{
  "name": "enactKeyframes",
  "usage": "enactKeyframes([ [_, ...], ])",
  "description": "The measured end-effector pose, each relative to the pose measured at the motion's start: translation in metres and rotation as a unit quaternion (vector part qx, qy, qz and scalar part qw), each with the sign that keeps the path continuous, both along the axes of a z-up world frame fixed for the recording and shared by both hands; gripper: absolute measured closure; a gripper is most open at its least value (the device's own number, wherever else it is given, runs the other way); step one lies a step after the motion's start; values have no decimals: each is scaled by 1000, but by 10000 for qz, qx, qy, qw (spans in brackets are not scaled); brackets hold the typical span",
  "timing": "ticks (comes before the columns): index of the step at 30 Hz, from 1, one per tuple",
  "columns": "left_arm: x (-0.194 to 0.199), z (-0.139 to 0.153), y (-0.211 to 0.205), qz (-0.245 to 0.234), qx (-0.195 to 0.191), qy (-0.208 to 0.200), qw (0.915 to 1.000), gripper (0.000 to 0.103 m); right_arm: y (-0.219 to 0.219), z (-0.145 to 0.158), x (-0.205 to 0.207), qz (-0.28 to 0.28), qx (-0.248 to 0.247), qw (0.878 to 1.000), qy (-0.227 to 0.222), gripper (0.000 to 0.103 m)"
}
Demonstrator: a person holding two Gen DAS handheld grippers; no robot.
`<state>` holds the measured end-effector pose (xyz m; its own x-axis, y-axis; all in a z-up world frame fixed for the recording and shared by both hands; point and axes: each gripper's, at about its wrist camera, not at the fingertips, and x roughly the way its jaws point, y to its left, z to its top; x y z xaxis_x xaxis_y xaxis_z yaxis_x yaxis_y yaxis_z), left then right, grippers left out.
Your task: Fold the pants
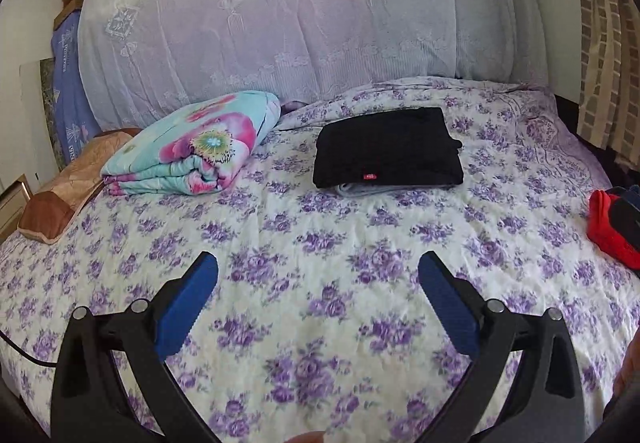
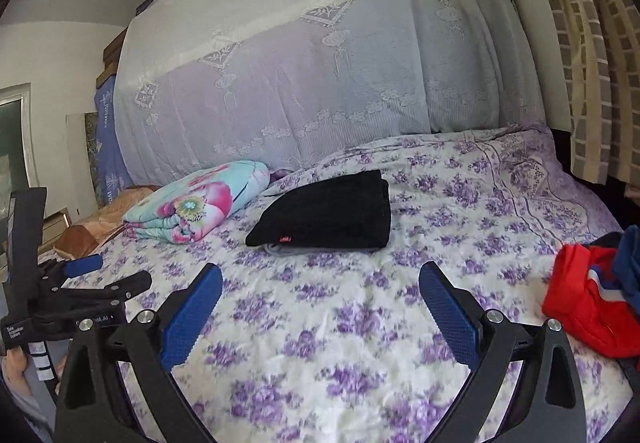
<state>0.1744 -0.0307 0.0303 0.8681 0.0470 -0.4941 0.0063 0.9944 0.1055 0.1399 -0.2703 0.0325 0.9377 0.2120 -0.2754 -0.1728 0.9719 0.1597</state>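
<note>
Folded black pants (image 1: pixel 388 147) with a small red tag lie on top of a folded grey garment (image 1: pixel 360 190) in the middle of the bed; they also show in the right wrist view (image 2: pixel 332 215). My left gripper (image 1: pixel 318 263) is open and empty, held over the floral bedspread (image 1: pixel 320 323) well short of the pants. My right gripper (image 2: pixel 320 275) is open and empty too, in front of the pants. The left gripper's body (image 2: pixel 80 295) shows at the left of the right wrist view. A pile of red and blue clothes (image 2: pixel 592 303) lies at the bed's right edge, also in the left wrist view (image 1: pixel 612 227).
A folded turquoise flowered quilt (image 1: pixel 200 147) and a brown pillow (image 1: pixel 72 187) lie at the back left. A big pile under a white lace cover (image 1: pixel 300 23) stands behind the bed. Checked curtains (image 2: pixel 580 43) hang at the right.
</note>
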Motion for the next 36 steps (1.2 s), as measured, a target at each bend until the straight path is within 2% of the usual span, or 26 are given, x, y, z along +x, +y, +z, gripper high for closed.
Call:
enactKeyframes([
  [5, 39, -2, -10, 37, -131, -52, 9999, 5, -5, -5, 46, -161, 194, 9997, -12, 4],
  [8, 55, -9, -13, 51, -293, -36, 9996, 5, -8, -19, 51, -170, 278, 9994, -90, 4],
  [11, 65, -19, -20, 16, -277, -57, 9996, 5, -8, -31, 54, -204, 60, 9998, -64, 4],
  [15, 67, -35, -32, -129, -116, -70, 9998, 5, -6, -38, 59, -132, 17, 9998, 141, 4],
  [20, 62, -46, -43, -263, 157, -132, 9994, 5, -8, -39, 57, -109, 109, 9998, 129, 4],
  [36, 61, -47, -32, -300, -177, 75, 9994, 5, -8, -42, 54, -68, 158, 9997, 175, 4],
])
